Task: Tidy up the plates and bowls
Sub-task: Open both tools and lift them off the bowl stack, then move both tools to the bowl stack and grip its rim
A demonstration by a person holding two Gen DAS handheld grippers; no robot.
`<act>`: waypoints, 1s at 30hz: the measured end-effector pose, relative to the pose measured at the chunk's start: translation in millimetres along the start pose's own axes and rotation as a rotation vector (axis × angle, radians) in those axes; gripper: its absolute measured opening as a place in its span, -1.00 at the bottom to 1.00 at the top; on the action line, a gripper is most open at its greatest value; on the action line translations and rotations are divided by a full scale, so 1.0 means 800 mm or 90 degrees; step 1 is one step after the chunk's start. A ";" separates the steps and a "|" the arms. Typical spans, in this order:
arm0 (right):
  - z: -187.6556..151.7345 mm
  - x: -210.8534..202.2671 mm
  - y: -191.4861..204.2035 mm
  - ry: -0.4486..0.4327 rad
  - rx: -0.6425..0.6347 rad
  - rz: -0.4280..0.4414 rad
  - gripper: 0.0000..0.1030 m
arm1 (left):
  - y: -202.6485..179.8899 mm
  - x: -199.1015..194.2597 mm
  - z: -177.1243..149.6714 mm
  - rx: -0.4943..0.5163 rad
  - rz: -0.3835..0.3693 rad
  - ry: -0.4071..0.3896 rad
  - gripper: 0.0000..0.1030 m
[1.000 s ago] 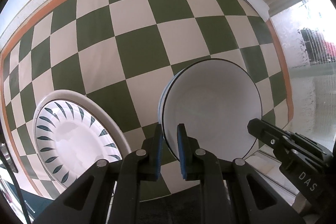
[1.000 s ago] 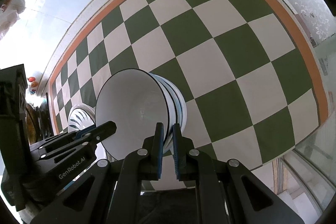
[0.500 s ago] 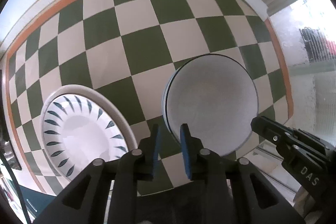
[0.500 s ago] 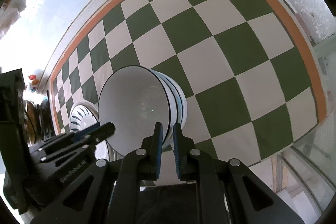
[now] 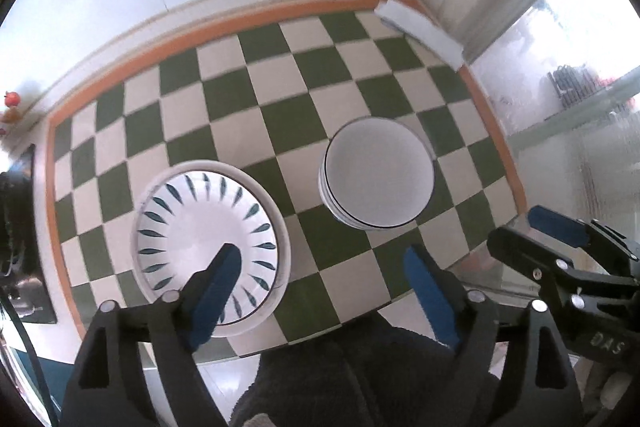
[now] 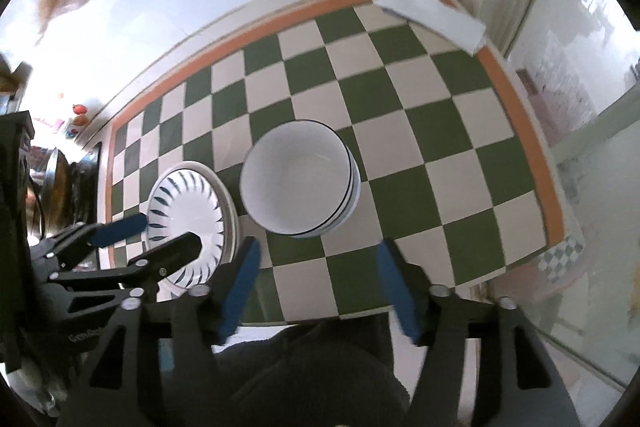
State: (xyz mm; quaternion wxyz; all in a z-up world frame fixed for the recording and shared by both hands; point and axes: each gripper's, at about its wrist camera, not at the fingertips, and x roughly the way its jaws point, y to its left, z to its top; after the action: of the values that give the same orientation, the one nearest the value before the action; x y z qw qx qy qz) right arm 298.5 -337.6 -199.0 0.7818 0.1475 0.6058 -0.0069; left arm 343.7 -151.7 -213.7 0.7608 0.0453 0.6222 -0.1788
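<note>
Both claws hang above the checkered worktop (image 5: 280,115), jaws just sprung wide with nothing between them. The left claw (image 5: 320,271) and right claw (image 6: 316,263) are clear of the stacked white bowls (image 6: 298,179), which sit near the worktop's middle. Just beside them lies the leaf-patterned plate (image 5: 208,223), seemingly on another plate. A folded white paper (image 6: 432,17) rests at the far corner.
</note>
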 end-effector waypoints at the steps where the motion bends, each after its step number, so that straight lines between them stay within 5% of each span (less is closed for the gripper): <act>1: -0.004 -0.011 0.003 -0.009 -0.005 0.000 0.52 | 0.000 -0.008 -0.003 -0.001 0.001 -0.010 0.78; 4: -0.014 -0.038 0.013 -0.030 -0.019 -0.008 0.71 | 0.001 -0.036 -0.012 -0.005 -0.011 -0.036 0.79; 21: -0.054 -0.137 0.037 -0.113 -0.024 -0.017 0.77 | 0.007 -0.123 -0.048 -0.016 -0.037 -0.110 0.95; 30: -0.049 -0.143 0.039 -0.133 -0.029 -0.011 0.80 | -0.002 -0.117 -0.037 -0.005 -0.033 -0.107 0.95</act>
State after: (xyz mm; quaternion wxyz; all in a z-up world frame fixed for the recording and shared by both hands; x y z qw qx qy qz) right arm 236.9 -317.8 -92.4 0.8438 0.1234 0.5221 -0.0152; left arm 300.2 -124.3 -130.4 0.8056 0.0109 0.5580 -0.1989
